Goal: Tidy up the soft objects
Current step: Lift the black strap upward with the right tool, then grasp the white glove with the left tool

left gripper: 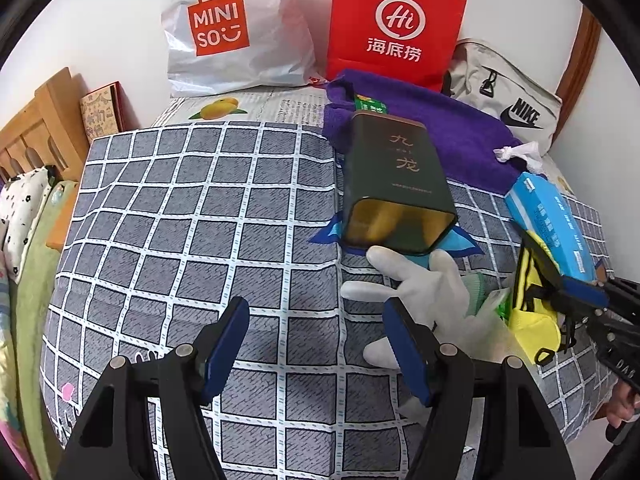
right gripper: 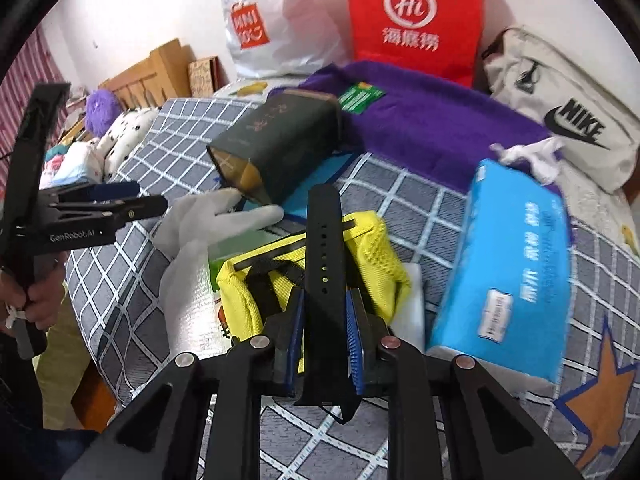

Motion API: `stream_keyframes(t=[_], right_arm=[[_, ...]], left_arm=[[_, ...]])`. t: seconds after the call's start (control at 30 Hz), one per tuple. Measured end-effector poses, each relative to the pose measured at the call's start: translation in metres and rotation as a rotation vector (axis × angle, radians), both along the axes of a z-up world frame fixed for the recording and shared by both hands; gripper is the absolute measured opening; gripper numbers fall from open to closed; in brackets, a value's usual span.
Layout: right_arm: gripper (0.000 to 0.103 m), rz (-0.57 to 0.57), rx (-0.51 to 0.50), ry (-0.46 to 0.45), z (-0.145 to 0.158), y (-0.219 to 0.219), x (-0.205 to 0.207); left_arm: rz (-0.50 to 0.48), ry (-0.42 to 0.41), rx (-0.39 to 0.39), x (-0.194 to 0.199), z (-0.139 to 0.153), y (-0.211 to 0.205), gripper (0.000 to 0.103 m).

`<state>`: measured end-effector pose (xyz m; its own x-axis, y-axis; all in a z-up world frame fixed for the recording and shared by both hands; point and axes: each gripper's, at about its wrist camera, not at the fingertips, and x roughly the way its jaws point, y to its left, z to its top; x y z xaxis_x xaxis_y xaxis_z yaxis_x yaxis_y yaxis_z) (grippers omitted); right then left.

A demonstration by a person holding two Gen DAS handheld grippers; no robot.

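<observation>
My right gripper (right gripper: 325, 300) is shut on a black strap (right gripper: 323, 240) with holes, which rises from a yellow mesh pouch (right gripper: 376, 256) lying on the bed. The left wrist view shows that gripper (left gripper: 560, 286) at the right edge, with the pouch (left gripper: 532, 324) under it. My left gripper (left gripper: 316, 344) hangs open over the checked bedcover with nothing between its fingers. A white glove (left gripper: 420, 292) lies just beyond its right finger (left gripper: 408, 352). The glove (right gripper: 200, 236) sits left of the pouch. A blue tissue pack (right gripper: 516, 272) lies to the pouch's right.
A dark green tin (left gripper: 396, 184) lies on its side past the glove, with a purple towel (left gripper: 448, 132) behind it. A white Miniso bag (left gripper: 236, 28), a red paper bag (left gripper: 396, 24) and a Nike pouch (left gripper: 516, 104) stand against the wall. A wooden headboard (left gripper: 44, 128) is at the left.
</observation>
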<state>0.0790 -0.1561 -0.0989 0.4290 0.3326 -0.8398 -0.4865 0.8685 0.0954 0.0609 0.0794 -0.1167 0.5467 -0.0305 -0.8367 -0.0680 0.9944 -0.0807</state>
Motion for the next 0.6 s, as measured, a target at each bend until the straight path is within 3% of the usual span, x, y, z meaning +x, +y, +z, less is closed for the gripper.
stream_keyframes(t=[0.33, 0.53, 0.6], right_arm=[[0.02, -0.065, 0.012, -0.041, 0.02, -0.019, -0.008], [0.02, -0.082, 0.047, -0.045, 0.025, -0.022, -0.011], [0.02, -0.085, 0.067, -0.045, 0.026, -0.022, -0.011]], left_arm=[[-0.096, -0.011, -0.009, 0.011, 0.004, -0.03, 0.072], [-0.142, 0.034, 0.014, 0.025, -0.009, -0.052, 0.073], [-0.139, 0.031, 0.026, 0.025, -0.012, -0.054, 0.067]])
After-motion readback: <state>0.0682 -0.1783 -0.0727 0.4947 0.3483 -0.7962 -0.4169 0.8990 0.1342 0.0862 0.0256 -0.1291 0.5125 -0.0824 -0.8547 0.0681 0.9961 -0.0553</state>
